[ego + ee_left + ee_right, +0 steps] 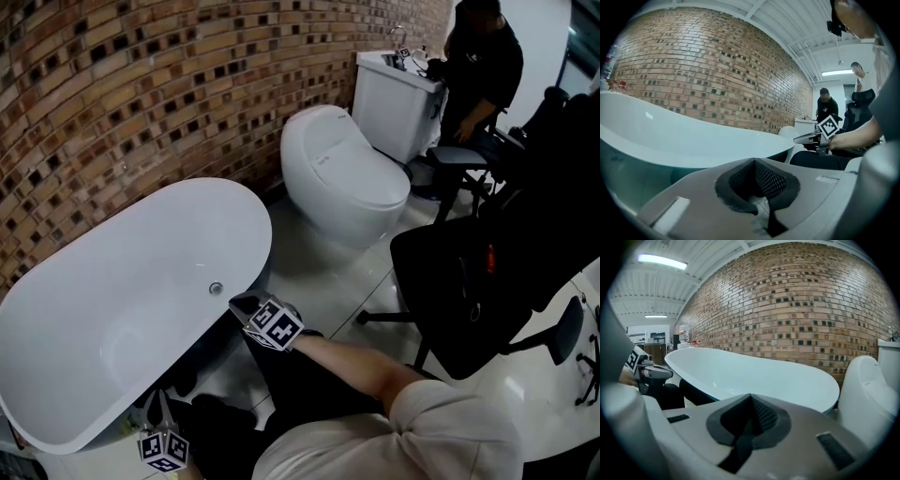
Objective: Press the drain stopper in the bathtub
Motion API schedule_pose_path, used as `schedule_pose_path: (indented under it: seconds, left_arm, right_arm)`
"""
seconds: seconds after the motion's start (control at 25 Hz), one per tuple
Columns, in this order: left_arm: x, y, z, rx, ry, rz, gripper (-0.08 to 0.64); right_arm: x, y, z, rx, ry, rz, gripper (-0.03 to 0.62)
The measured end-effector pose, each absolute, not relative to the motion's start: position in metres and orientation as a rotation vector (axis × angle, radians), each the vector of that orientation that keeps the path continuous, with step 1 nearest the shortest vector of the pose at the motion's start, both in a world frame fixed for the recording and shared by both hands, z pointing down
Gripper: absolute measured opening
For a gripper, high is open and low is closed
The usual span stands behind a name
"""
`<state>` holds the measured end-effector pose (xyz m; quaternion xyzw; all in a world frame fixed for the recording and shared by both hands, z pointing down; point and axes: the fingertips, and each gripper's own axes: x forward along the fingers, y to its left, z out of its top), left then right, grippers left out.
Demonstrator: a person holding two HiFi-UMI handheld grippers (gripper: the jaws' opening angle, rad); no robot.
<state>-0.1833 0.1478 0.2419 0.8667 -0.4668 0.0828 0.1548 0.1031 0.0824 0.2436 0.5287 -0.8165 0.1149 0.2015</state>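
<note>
Head view: white oval freestanding bathtub [103, 319] sits left, along a curved brown brick wall [141, 84]. The small round metal drain stopper [216, 288] is inside the tub, on the white surface close to the right-hand rim. The right gripper [242, 302] is outside the tub with its tip just beside that rim; it is near the stopper but not touching it. The left gripper [159, 411] is at the near edge, low against the tub's near end and well apart from the stopper. A white one-piece toilet [342, 173] stands right of the tub, with a white cabinet [398, 98] beyond it. A black office chair [487, 272] is on the right, and a person in dark clothes [480, 61] stands at the far right.

Left gripper view: the jaws are together apart from a thin slit low down. The black pads form an empty notch with nothing gripped. Ahead are the tub's outer wall and rim, with brick behind. The right gripper shows at right, held in a hand [846, 139]. The stopper can't be seen from here.

Right gripper view: the jaws are closed and the pads meet along a dark seam, holding nothing. The tub's rim and inner wall are straight ahead, the toilet is at right, and the left gripper [651, 372] is at the left edge. The stopper is not visible here.
</note>
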Motion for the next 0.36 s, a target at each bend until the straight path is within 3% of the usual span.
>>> schedule_pose_path:
  seconds: [0.36]
  left_arm:
    - [-0.1790,0.1486,0.2418,2.486,-1.339,0.236,0.006]
  right_arm:
    - [0.1079,0.0835,0.2415,1.483,-2.285,0.317,0.017]
